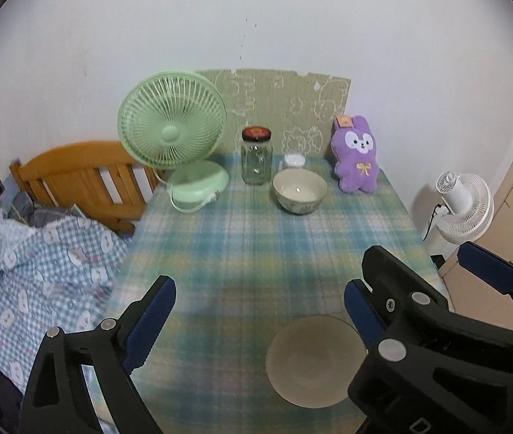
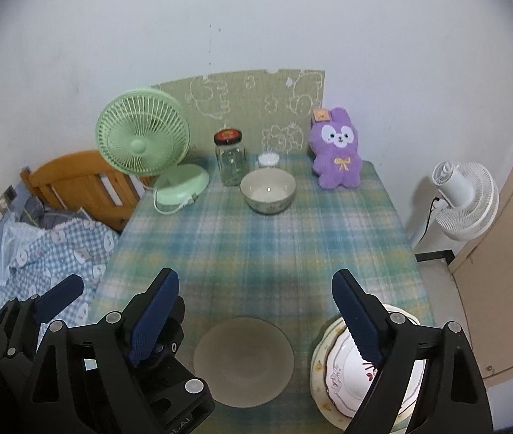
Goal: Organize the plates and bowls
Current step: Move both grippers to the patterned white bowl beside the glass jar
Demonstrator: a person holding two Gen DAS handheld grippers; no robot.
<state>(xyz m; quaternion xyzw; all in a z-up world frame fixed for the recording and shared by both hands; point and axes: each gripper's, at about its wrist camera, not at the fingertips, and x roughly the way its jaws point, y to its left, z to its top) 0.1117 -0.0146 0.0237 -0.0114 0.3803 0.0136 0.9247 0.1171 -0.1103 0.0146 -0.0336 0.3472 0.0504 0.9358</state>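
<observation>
Both grippers, left gripper [image 1: 260,302] and right gripper [image 2: 254,294], hang spread and empty; a careless grab could shove the beige plate [image 2: 243,361] off the table's [image 2: 256,246] near edge.

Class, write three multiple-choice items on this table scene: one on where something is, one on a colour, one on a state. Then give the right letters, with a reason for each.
1. Where does the glass jar stand?
A. between the green fan and the purple plush rabbit
B. on the bed
C. inside the bowl

2. What colour is the jar's lid?
A. white
B. red and black
C. green

3. How are the jaws of the right gripper?
A. shut on the grey plate
B. shut on the bowl
C. open, holding nothing

Answers: 1 A, the jar is flanked by fan and rabbit; 2 B, the lid shows red ringed with black; 3 C, the tablecloth shows between the jaws.
</observation>
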